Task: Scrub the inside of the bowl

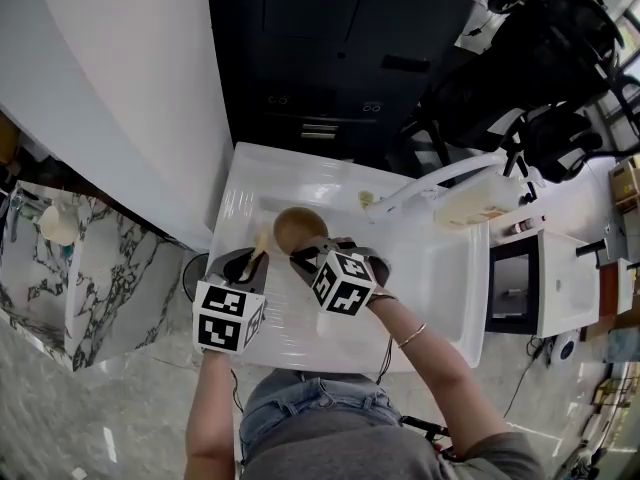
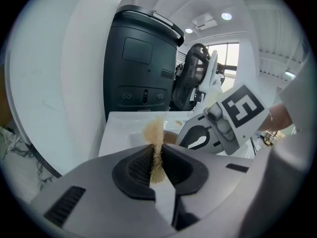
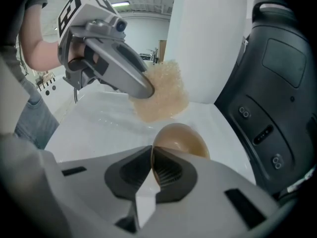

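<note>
Two grips are set: fingers of our left gripper [image 2: 156, 155] pinch a tan fibrous scrub pad [image 2: 154, 132]; fingers of our right gripper [image 3: 152, 160] clamp the rim of a brown round bowl [image 3: 182, 140]. Next, we judge, the pad must rub inside the bowl.

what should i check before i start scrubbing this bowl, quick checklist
1. Pad grip: the left hand-held gripper is shut on the scrub pad: ok.
2. Bowl grip: the right hand-held gripper is shut on the rim of the bowl: ok.
3. Bowl is over the sink: ok.
4. Scrub pad is inside the bowl: not ok, it hangs beside the bowl, apart from it.
5. Bowl's opening faces the scrub pad: cannot tell.
</note>
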A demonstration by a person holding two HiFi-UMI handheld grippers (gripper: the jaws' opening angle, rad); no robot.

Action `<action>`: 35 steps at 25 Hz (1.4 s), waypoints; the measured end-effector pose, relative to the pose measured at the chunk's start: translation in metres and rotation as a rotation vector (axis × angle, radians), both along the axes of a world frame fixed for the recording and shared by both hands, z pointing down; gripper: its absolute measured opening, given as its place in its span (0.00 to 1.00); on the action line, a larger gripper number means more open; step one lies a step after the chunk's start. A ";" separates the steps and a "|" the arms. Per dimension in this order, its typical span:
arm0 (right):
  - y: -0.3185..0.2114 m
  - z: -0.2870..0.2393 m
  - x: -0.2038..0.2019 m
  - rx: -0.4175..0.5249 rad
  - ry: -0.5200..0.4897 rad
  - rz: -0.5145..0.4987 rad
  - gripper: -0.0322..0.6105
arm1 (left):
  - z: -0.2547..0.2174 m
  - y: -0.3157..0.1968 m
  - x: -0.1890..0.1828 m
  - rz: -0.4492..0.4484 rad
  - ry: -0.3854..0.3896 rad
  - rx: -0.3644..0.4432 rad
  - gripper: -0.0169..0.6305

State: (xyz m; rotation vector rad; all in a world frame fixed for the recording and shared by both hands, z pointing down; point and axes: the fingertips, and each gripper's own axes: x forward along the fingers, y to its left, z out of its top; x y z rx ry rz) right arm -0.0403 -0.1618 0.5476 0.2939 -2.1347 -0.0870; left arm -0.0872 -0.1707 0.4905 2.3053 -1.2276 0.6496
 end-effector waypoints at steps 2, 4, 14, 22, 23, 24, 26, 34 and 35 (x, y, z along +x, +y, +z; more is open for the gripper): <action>0.000 0.007 0.000 -0.001 0.024 -0.015 0.09 | 0.003 -0.001 -0.003 -0.006 0.005 -0.007 0.10; 0.000 0.013 0.001 0.003 0.050 -0.027 0.08 | 0.005 -0.002 -0.004 -0.010 0.009 -0.015 0.10; -0.003 0.032 0.006 0.018 0.128 -0.084 0.09 | 0.015 -0.004 -0.003 0.000 0.012 -0.041 0.10; -0.006 0.040 0.007 0.044 0.150 -0.110 0.09 | 0.016 -0.006 -0.003 -0.010 0.022 -0.039 0.10; -0.007 0.040 0.007 0.043 0.145 -0.109 0.09 | 0.016 -0.006 -0.003 -0.012 0.022 -0.041 0.10; -0.008 0.040 0.008 0.043 0.139 -0.108 0.09 | 0.016 -0.006 -0.003 -0.014 0.021 -0.042 0.10; -0.009 0.040 0.008 0.044 0.134 -0.104 0.09 | 0.017 -0.006 -0.002 -0.016 0.021 -0.045 0.10; -0.012 0.041 0.008 0.060 0.120 -0.091 0.09 | 0.015 -0.005 0.000 -0.017 0.010 -0.043 0.10; -0.012 0.041 0.008 0.061 0.119 -0.091 0.09 | 0.015 -0.004 0.000 -0.015 0.010 -0.043 0.10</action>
